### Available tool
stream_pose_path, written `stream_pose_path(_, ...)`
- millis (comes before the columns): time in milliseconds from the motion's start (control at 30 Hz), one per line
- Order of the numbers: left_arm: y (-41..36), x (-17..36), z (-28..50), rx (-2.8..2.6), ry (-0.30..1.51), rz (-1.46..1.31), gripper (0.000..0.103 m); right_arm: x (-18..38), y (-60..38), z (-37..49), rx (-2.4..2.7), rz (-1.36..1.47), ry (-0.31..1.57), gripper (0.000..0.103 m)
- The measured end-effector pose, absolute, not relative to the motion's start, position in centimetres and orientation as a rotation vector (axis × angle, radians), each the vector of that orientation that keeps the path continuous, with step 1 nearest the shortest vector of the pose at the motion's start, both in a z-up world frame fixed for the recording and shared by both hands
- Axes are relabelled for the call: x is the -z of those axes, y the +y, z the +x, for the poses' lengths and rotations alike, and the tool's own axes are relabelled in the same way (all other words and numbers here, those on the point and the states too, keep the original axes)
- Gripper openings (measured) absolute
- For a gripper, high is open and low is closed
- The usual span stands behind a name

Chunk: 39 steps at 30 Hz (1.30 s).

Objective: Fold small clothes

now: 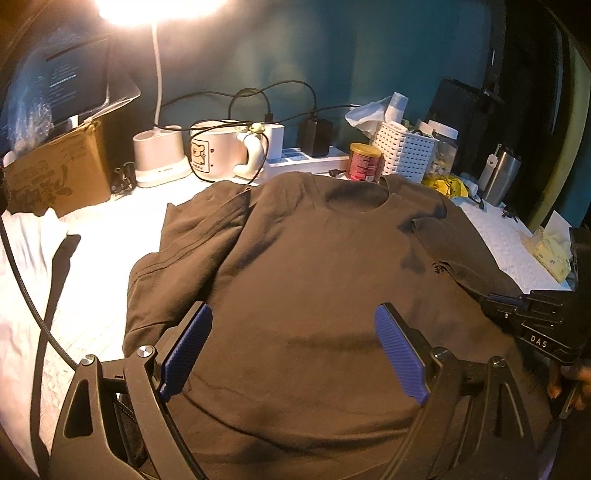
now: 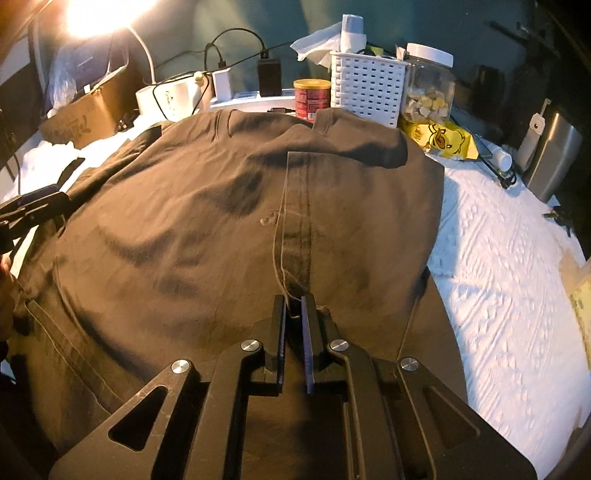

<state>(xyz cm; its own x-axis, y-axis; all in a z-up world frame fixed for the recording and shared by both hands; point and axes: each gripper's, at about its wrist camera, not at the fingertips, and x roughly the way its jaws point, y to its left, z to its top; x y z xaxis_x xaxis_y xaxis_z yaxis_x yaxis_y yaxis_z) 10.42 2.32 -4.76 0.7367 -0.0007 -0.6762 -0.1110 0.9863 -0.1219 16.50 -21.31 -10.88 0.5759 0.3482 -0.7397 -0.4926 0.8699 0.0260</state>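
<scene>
A dark brown T-shirt lies spread out on a white bumpy cloth that covers the table. The shirt is the big thing in the middle, so every place here is told from it.

The shirt's neck hole points to the far side. Its sleeve on the right is folded over onto the body of the shirt, and the sleeve's hem runs down the middle in the right wrist view.

The left gripper hangs over the near part of the shirt. Its two blue pads stand far apart, and nothing is between them.

The right gripper is at the near end of the folded sleeve. Its two fingers are almost together, with only a thin gap. A bit of the sleeve's edge and a loose thread sit in that gap. I cannot tell if the pads press on the cloth.

Just behind the shirt's neck stands a red can. Beside the can is a white basket with holes, and next to that a clear jar with a white lid. A yellow duck bag lies by the shirt's far right corner. Behind the shirt's far left side are a white mug and a brown cardboard box. A bright lamp shines above the box.
</scene>
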Motion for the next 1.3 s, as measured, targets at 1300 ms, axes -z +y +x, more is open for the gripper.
stream_pose_path(1300, 15.7, 8.8, 13.8, -0.003, 0.868, -0.260, 0.053, 8.7, -16.3, 13.5, -0.453, -0.187, 0.832, 0.035)
